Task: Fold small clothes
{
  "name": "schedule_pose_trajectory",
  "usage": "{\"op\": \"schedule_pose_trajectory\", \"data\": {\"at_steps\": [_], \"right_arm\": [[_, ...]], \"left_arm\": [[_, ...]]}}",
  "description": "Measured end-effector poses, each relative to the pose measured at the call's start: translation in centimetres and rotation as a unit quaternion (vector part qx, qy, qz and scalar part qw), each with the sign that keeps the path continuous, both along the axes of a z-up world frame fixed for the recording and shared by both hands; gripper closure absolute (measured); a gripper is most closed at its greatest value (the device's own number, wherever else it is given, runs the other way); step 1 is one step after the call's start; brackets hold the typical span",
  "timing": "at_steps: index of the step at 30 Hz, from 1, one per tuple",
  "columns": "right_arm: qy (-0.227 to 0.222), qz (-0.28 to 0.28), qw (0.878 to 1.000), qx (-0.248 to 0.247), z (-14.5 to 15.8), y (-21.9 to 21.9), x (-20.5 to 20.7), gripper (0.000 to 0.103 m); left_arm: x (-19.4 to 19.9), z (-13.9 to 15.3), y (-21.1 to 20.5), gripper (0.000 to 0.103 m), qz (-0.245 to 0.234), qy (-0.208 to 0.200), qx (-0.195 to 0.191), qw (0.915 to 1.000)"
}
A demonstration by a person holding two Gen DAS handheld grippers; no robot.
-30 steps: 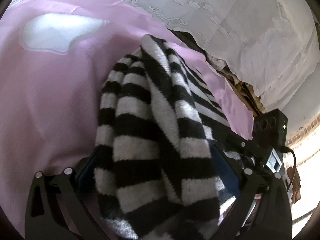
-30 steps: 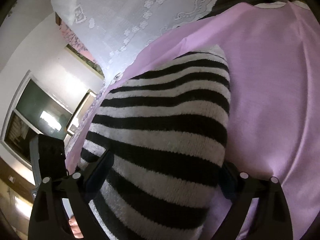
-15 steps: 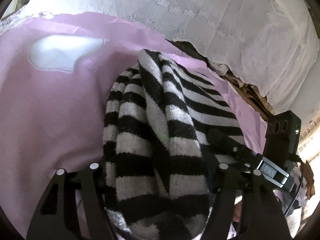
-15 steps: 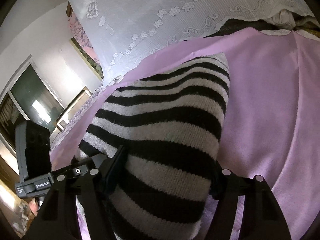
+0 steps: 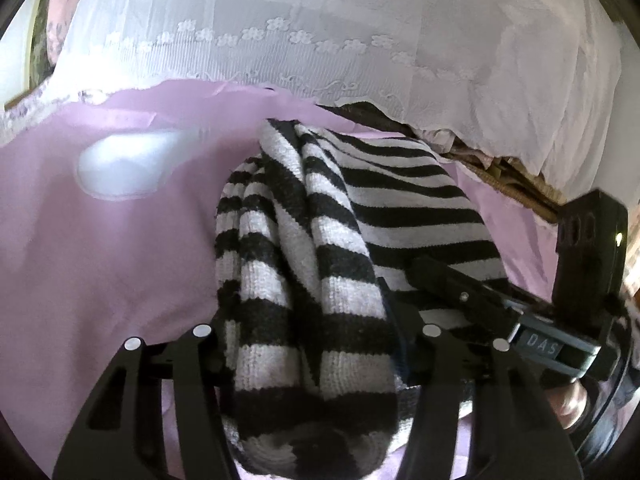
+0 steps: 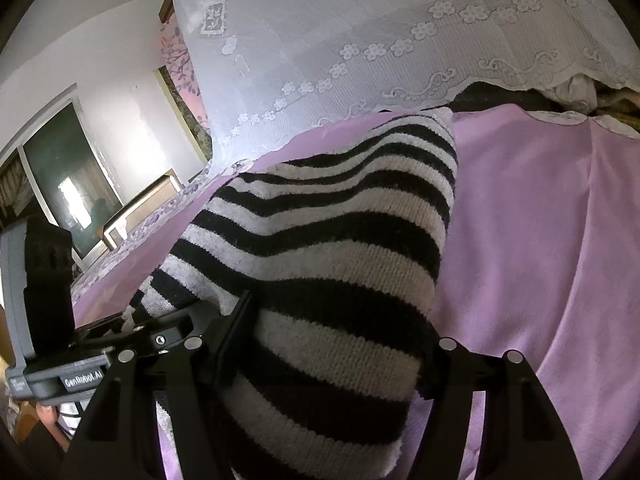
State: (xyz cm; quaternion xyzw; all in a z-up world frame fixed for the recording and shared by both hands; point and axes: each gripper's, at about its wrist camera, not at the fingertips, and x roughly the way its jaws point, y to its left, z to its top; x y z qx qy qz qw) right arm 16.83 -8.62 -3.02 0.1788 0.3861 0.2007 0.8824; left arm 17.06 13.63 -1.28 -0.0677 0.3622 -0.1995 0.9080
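Note:
A black-and-white striped knit garment (image 5: 320, 248) lies bunched on a pink cloth-covered surface (image 5: 100, 272). My left gripper (image 5: 308, 344) is shut on one thick fold of it. My right gripper (image 6: 332, 344) is shut on the other side of the same garment (image 6: 332, 240). The fabric fills the gap between each pair of fingers and hides the fingertips. The right gripper shows at the right of the left wrist view (image 5: 532, 328), and the left gripper shows at the lower left of the right wrist view (image 6: 60, 360). The two grippers are close together.
A white lace cover (image 5: 320, 32) drapes over furniture behind the pink surface. A pale patch (image 5: 120, 164) marks the pink cloth at the left. A wicker edge (image 5: 512, 184) shows under the lace at the right. A dark window (image 6: 60, 168) is far left.
Both grippers have closed in on the garment and tilted up, so more lace and less pink cloth shows. The grippers have come closer together and the garment bunches higher between them.

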Motion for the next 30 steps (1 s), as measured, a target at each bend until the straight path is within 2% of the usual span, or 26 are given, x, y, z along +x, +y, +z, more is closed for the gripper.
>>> {"op": "schedule_pose_trajectory", "data": {"at_steps": [5, 11, 14, 16, 18, 23, 27, 30], "right_arm": [[0.018, -0.003, 1.000, 0.013, -0.3, -0.8, -0.1, 0.036], [0.056, -0.007, 0.997, 0.053, -1.4, -2.2, -0.3, 0.037], [0.069, -0.005, 0.995, 0.070, -1.8, -2.3, -0.3, 0.035], [0.079, -0.004, 0.993, 0.083, -2.1, -2.5, -0.2, 0.035], [0.082, -0.004, 0.992, 0.092, -2.2, -2.6, -0.5, 0.038], [0.041, -0.001, 0.998, 0.046, -0.6, -1.4, -1.8, 0.044], [0.043, 0.004, 0.996, 0.077, -0.4, -1.8, -1.7, 0.047], [0.033, 0.016, 0.996, 0.081, 0.4, -1.4, -2.2, 0.047]], "left_arm": [[-0.1, -0.2, -0.6, 0.048, -0.002, 0.011, 0.008, 0.9999], [0.8, -1.2, -0.4, 0.035, 0.019, 0.063, -0.026, 0.9975], [0.2, -1.6, 0.1, 0.037, 0.031, 0.078, -0.044, 0.9954], [-0.6, -1.7, 0.3, 0.044, 0.038, 0.083, -0.059, 0.9941], [-1.7, -1.6, 0.3, 0.051, 0.045, 0.075, -0.065, 0.9941], [-3.8, -0.6, -1.1, 0.061, 0.066, 0.028, -0.019, 0.9973], [-5.7, 0.6, -1.6, 0.063, 0.079, -0.008, -0.004, 0.9968], [-7.3, 1.5, -1.4, 0.063, 0.094, -0.032, 0.006, 0.9951]]}}
